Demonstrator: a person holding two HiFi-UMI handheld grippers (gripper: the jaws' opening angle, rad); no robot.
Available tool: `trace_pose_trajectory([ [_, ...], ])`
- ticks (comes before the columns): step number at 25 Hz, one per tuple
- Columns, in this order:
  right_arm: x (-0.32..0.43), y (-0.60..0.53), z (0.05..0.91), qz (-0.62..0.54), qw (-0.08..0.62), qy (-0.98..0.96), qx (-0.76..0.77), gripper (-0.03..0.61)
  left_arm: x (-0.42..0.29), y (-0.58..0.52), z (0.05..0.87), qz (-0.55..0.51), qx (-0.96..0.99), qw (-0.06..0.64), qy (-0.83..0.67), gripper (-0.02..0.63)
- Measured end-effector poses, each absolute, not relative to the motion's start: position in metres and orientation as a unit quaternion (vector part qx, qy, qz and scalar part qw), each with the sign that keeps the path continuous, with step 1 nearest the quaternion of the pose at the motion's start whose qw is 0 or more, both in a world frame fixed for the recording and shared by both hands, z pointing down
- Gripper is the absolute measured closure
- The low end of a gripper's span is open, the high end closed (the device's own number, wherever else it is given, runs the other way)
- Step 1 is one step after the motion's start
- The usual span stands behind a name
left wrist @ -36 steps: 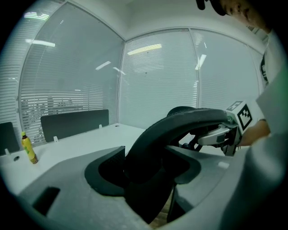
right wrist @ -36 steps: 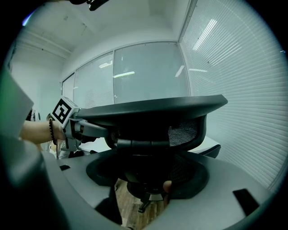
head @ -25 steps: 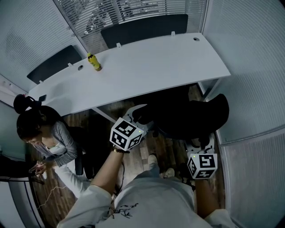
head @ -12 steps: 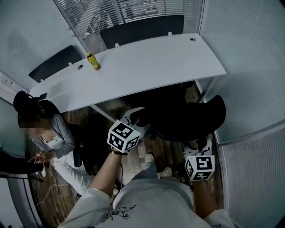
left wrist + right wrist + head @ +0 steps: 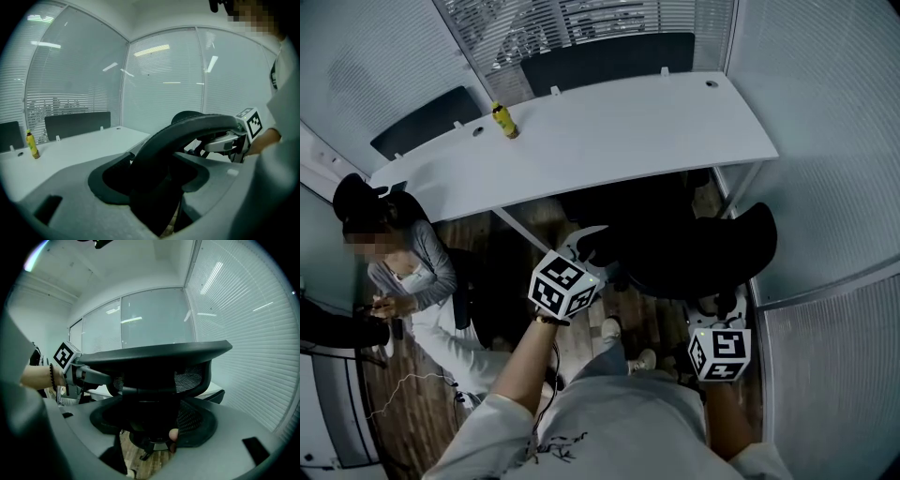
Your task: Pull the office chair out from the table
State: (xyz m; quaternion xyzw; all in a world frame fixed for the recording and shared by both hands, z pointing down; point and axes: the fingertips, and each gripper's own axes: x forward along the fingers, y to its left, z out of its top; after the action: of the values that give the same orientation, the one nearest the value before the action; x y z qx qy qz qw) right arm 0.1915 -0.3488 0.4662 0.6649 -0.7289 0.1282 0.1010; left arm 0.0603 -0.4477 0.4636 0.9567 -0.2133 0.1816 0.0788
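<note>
Office chair (image 5: 694, 248) at the right end of the desk (image 5: 609, 141), grasped for the pull.
Seat apparently part-tucked beneath the desk's front edge, backrest toward the operator. Clamped on the backrest's top rim by the left gripper (image 5: 584, 246) and lower on its right side by the right gripper (image 5: 719, 307), likewise clenched on it. Judged: grasp done, most of the withdrawal left. Further out: yellow bottle (image 5: 504, 120) near the desk's rear edge, seated person (image 5: 403, 272) by its left end.
</note>
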Motion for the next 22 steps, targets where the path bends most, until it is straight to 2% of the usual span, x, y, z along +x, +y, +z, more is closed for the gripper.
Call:
trace_pose_trajectory([
  [22,0.198,-0.308,0.467,0.116,0.107,-0.743,0.651,0.302,0.064,-0.402,0.466,0.184,0.953,0.079,-0.228,0.347],
])
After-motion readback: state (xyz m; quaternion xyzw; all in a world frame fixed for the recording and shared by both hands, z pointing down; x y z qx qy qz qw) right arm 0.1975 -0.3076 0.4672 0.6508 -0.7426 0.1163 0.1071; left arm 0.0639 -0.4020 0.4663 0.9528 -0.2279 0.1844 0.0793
